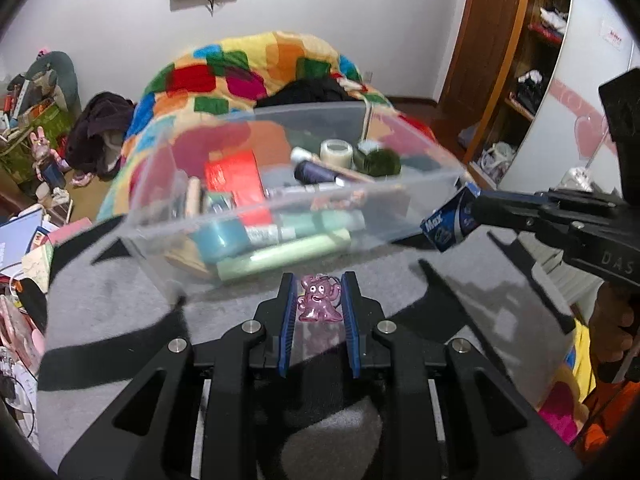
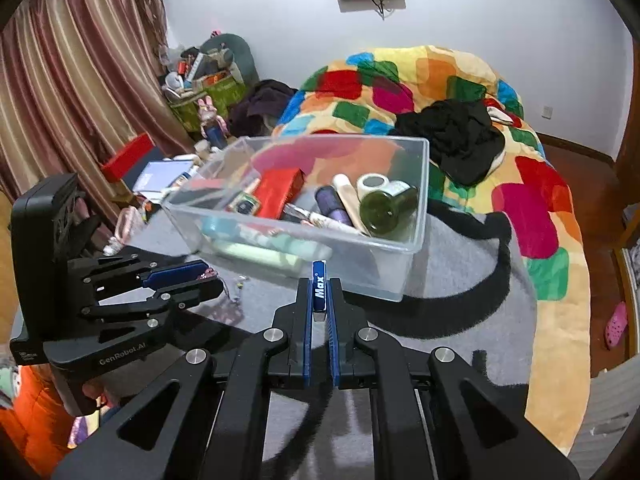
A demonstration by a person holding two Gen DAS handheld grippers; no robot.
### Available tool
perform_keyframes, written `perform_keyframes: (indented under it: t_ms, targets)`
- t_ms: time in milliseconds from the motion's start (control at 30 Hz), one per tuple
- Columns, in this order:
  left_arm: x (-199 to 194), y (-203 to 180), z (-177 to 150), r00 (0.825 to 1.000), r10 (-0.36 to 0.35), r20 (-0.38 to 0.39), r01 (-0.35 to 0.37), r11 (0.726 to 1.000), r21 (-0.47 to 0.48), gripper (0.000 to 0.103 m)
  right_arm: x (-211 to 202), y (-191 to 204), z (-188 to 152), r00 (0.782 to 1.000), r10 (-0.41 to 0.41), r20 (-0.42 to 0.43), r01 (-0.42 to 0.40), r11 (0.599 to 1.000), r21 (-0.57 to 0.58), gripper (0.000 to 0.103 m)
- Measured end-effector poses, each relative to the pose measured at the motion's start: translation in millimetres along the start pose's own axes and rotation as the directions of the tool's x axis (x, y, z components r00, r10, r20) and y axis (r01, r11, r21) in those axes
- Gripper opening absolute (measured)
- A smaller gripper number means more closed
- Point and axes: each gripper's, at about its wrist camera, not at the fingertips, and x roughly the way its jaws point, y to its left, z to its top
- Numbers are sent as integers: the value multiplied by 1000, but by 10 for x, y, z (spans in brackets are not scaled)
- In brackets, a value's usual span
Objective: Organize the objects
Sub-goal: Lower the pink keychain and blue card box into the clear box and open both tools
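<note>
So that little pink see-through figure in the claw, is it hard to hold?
Probably a bit. The pink figure looks like glossy, hard plastic, so it may slip between the left claw pads. It looks small and likely light. Its bumpy outline gives the pads little flat surface, so it might twist.

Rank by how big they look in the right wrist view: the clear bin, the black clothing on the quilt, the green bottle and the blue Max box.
1. clear bin
2. black clothing
3. green bottle
4. blue Max box, shown edge-on in the right gripper, so its true size is unsure.
</note>
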Motion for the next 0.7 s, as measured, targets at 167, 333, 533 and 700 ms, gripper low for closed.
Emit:
perform_keyframes:
  t_ms: [167, 333, 533, 700]
  targets:
    - [-169, 86, 155, 998, 14, 69, -13, 1000, -15, 22, -147, 52, 138, 998, 21, 59, -21, 1000, -8, 6]
    - [-248, 214, 316, 991, 43, 125, -37, 998, -51, 22, -192, 133, 343, 991, 11, 132, -8, 1000, -23, 6]
    - [-221, 395, 510, 986, 69, 154, -54, 993, -100, 22, 40, 221, 559, 990, 45, 132, -42, 999, -23, 6]
    - [-242, 541, 643, 981, 74, 179, -49, 989, -139, 22, 315, 248, 640, 993, 88, 83, -87, 996, -14, 6]
